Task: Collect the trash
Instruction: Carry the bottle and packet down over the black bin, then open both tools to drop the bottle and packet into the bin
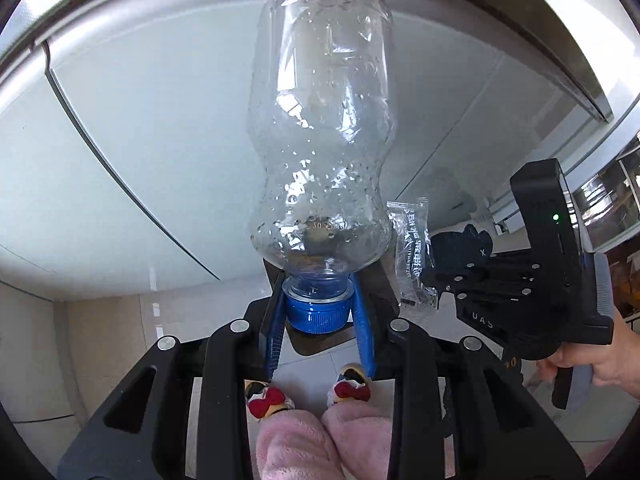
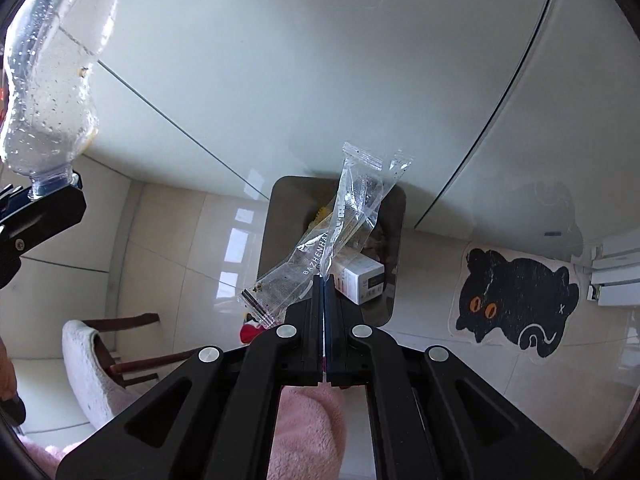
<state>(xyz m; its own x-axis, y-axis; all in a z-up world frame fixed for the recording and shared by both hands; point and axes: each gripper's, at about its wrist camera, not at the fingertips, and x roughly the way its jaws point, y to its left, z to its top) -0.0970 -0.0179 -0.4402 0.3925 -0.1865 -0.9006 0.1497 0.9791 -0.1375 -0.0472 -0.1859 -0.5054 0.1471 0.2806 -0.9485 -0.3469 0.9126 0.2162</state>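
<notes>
Above the floor, the right gripper (image 2: 323, 280) has its jaws pinched fully together on a clear wrapper (image 2: 340, 224); the left gripper (image 1: 320, 312) clamps the blue cap (image 1: 316, 312) of an empty bottle (image 1: 320, 120). Below, the bin (image 2: 280, 208) already holds a small box (image 2: 362, 280). Centre each piece over the opening before releasing, since the light wrapper may drift.

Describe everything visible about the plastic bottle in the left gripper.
The plastic bottle is clear, label-free and waisted, with droplets clinging inside and no liquid pooled. Its blue ribbed cap is on. The left gripper holds it by the cap and neck between blue-padded fingers, base pointing away from the camera. Nothing else touches it; it hangs above the floor beside a glass tabletop.
</notes>
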